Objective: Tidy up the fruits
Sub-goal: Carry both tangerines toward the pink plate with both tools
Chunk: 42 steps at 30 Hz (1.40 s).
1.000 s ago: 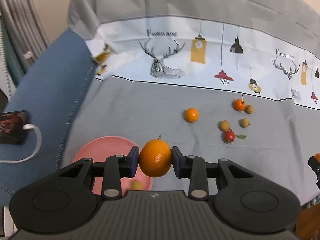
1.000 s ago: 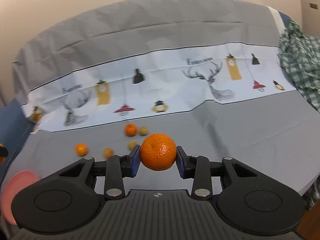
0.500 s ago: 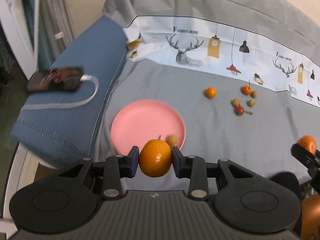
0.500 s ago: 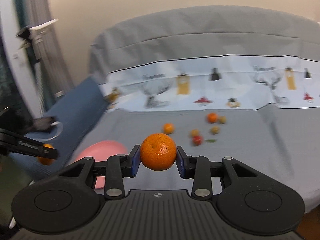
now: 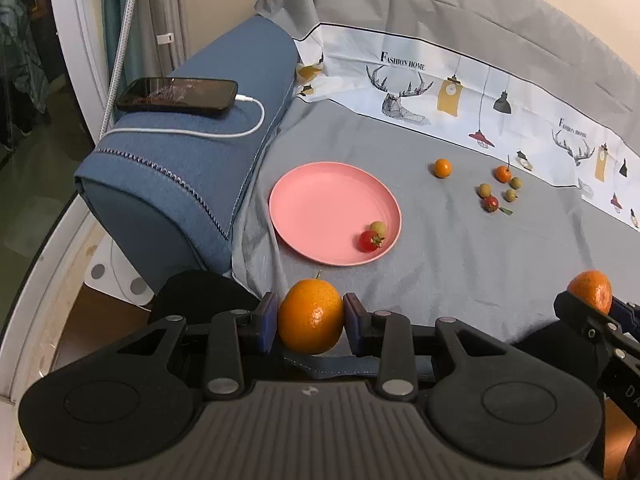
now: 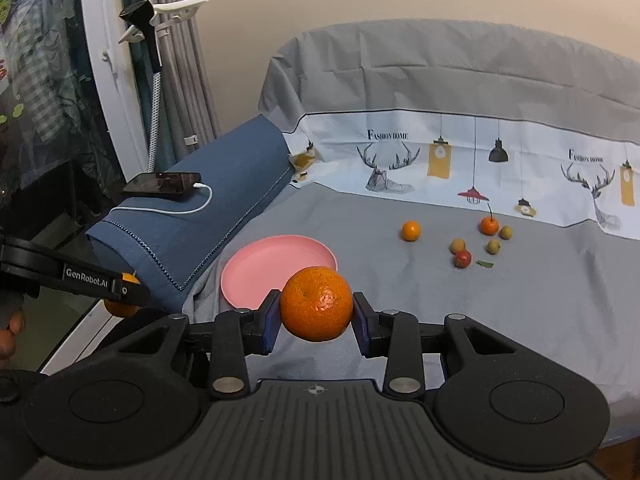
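Our left gripper (image 5: 311,322) clamps an oval orange (image 5: 311,318); our right gripper (image 6: 316,314) clamps a round mandarin (image 6: 316,303). At twelve o'clock, the pink plate (image 5: 320,196) holds two small fruits. Six loose fruits (image 5: 490,188) wait at two o'clock.

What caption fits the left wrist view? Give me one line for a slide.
Left gripper holds an orange short of the pink plate, where a strawberry already lies.
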### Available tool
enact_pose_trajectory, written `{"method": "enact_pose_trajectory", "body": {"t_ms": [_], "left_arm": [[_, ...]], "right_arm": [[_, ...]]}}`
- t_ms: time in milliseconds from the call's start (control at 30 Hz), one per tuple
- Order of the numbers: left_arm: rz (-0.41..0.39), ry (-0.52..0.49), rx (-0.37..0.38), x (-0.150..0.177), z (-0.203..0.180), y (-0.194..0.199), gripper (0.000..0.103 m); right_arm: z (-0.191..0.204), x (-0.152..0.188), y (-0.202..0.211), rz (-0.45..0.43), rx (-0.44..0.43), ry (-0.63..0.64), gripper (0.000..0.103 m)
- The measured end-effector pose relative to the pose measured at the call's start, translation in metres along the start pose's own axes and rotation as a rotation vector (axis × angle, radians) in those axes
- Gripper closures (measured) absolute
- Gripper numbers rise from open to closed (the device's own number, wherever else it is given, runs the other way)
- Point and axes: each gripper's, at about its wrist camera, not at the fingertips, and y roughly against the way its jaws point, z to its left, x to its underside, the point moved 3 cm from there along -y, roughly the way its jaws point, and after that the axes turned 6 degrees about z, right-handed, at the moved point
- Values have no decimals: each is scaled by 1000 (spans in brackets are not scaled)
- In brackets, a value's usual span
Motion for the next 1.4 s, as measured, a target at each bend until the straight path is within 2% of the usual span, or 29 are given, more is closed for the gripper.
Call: {"method": "enact_pose_trajectory", "body": {"t_ms": [567,1400], "left_arm": [[-22,-9,26,5,2,2,64],[68,-17,31,-15,7,-43,64]], "right_arm": [[13,0,-7,37,10,45,65],[15,-6,-49,134,45,71,65]]}}
